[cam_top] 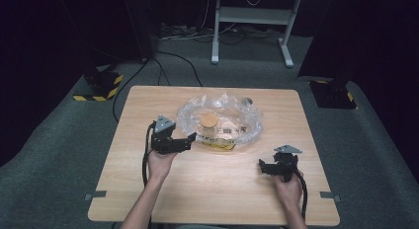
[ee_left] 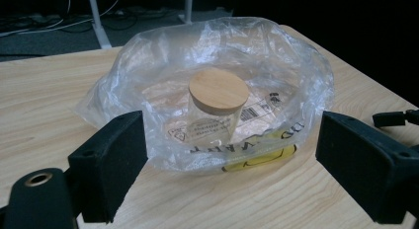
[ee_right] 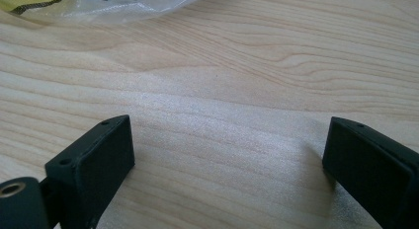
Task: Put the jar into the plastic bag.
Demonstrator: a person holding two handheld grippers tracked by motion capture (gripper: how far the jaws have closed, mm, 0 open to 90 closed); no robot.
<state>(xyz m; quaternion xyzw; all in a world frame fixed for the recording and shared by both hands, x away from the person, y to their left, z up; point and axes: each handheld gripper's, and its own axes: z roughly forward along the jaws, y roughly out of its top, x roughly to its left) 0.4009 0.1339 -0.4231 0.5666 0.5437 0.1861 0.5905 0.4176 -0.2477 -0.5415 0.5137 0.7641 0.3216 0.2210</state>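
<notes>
Plastic bag [cam_top: 220, 121] lies on table [cam_top: 217, 189], a bit behind centre, w/ a lidded jar [cam_top: 208, 121] standing upright inside it, left of bag's middle. Left gripper [cam_top: 189, 140] is just beside bag's front-left edge, jaws toward it; in left gripper view the bag [ee_left: 207, 91] & jar [ee_left: 217, 108] sit straight ahead of the jaws. Right gripper [cam_top: 262, 166] is over bare table to front-right of bag, apart from it, w/ bag edge [ee_right: 99, 4] at far left in right gripper view.

A: High view: dim, dark room edges, table [cam_top: 212, 189] lit from above, soft focus overall.
B: Glare on plastic bag [ee_left: 207, 46] at frame center, sheen on wood in right gripper view. Near jaws blurred at bottom corners.
</notes>
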